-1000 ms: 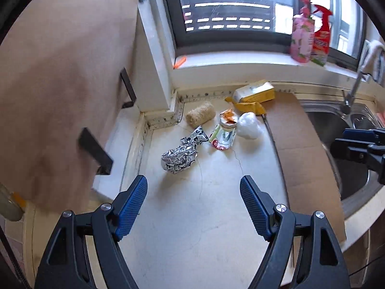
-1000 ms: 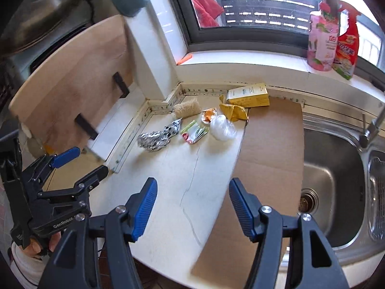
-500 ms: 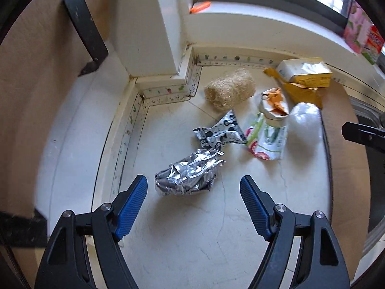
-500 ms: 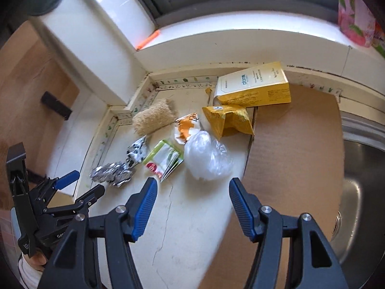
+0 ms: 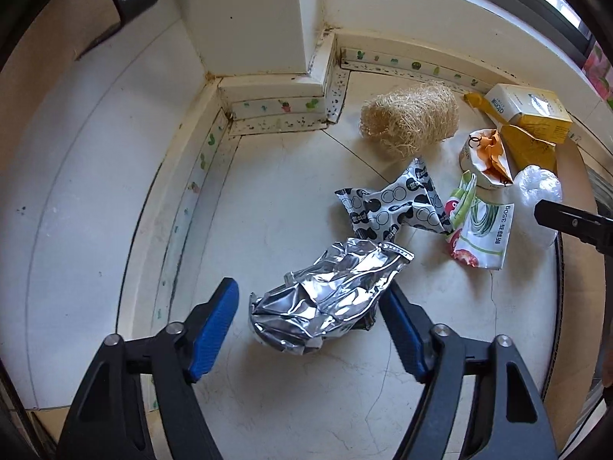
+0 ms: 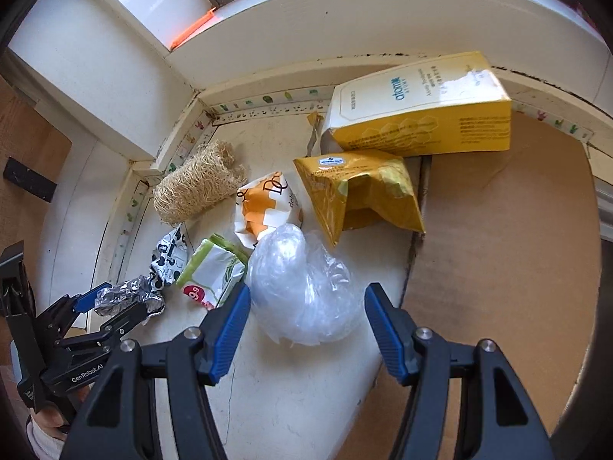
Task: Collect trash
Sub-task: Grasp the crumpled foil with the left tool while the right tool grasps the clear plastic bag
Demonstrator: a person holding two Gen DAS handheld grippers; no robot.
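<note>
A crumpled silver foil wrapper (image 5: 325, 299) lies on the pale counter (image 5: 291, 391). My left gripper (image 5: 308, 287) straddles it from above, and its jaws are closing; the left pad still stands clear of the foil. A clear plastic bag (image 6: 306, 287) lies between the fingers of my right gripper (image 6: 308, 291), which is open and not pressing on it. Between the two lie a black-and-white wrapper (image 5: 390, 207), a green-and-white packet (image 5: 479, 234) and an orange-and-white wrapper (image 5: 486, 157). In the right wrist view the left gripper (image 6: 115, 303) is at the lower left.
A loofah bundle (image 5: 410, 119) lies near the back corner. Behind the clear bag are a yellow pouch (image 6: 364, 191) and a yellow-and-white box (image 6: 417, 115). Brown cardboard (image 6: 498, 249) covers the counter to the right. A tiled ledge and walls close in the left and back.
Both grippers have come down and forward towards the trash. The left one now straddles the foil wrapper with narrower jaws, and the right one now straddles the clear bag.
</note>
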